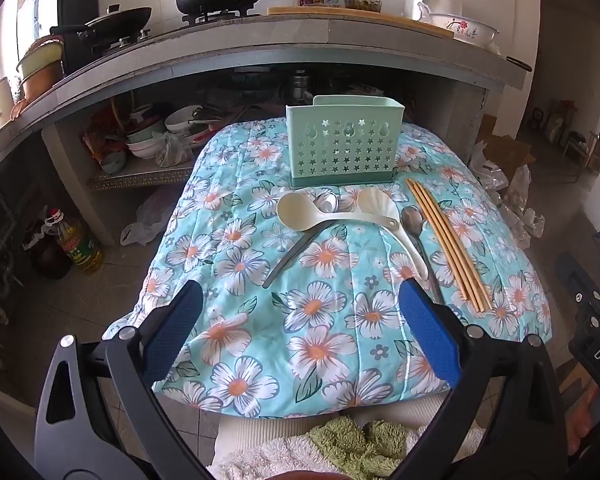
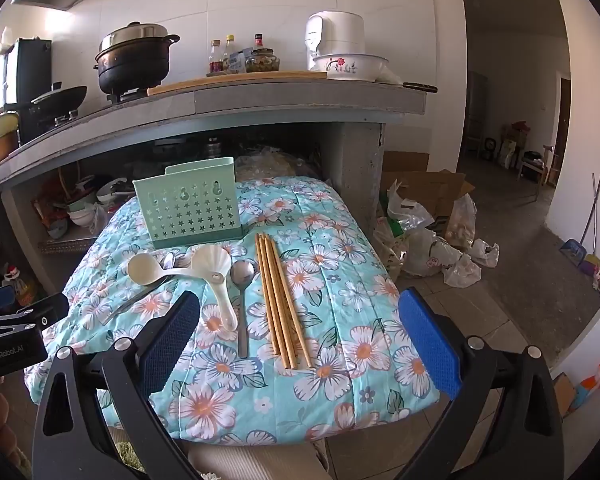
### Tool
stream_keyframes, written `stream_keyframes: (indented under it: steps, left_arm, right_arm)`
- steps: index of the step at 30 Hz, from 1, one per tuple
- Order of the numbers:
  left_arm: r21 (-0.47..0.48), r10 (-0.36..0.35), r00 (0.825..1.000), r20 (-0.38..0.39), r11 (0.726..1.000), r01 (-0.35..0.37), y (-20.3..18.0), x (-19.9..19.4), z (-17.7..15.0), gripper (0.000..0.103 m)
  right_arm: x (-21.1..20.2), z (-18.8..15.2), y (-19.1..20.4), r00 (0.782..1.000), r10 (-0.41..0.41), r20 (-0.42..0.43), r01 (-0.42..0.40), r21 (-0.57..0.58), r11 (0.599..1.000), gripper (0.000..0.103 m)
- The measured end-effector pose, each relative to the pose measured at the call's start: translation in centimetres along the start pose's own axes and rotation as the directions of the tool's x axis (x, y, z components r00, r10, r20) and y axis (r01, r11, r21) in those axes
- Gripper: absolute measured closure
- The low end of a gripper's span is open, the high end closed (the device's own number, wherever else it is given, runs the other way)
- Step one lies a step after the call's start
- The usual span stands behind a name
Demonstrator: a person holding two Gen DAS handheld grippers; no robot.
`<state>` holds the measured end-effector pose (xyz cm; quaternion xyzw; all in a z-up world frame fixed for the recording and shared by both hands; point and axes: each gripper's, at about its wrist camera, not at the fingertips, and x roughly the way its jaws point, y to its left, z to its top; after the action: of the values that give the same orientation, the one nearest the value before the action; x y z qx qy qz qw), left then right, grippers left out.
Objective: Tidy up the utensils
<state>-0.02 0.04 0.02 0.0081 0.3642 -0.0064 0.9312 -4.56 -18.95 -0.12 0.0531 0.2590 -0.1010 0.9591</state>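
Floral quilt lies beneath both downward-tilted claws, left and right, released.

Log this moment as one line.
grippers: left open, right open | held: nothing | spoons, chopsticks: on quilt | holder: empty-looking

We see a raised surface covered by a turquoise quilt with a white-and-orange flower print. At its far edge a mint-green holder with star-shaped holes stands upright. In front of it lie two cream plastic spoons, bowls toward the holder, one with a scalloped bowl. We note a grey handle emerging from under the round spoon. A metal spoon lies just right of the scalloped one. Further right lies a bundle of wooden chopsticks, close together.
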Motion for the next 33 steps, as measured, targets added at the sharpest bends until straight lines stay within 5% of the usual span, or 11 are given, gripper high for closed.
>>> stream_keyframes:
  steps: [33]
  left_arm:
    - [-0.019,0.020,1.000,0.007,1.000,-0.020,0.86,-0.18,0.26,0.008]
  right_arm:
    - [0.75,-0.31,0.02,0.999,0.017,-0.041,-0.017,0.017,1.000,0.006]
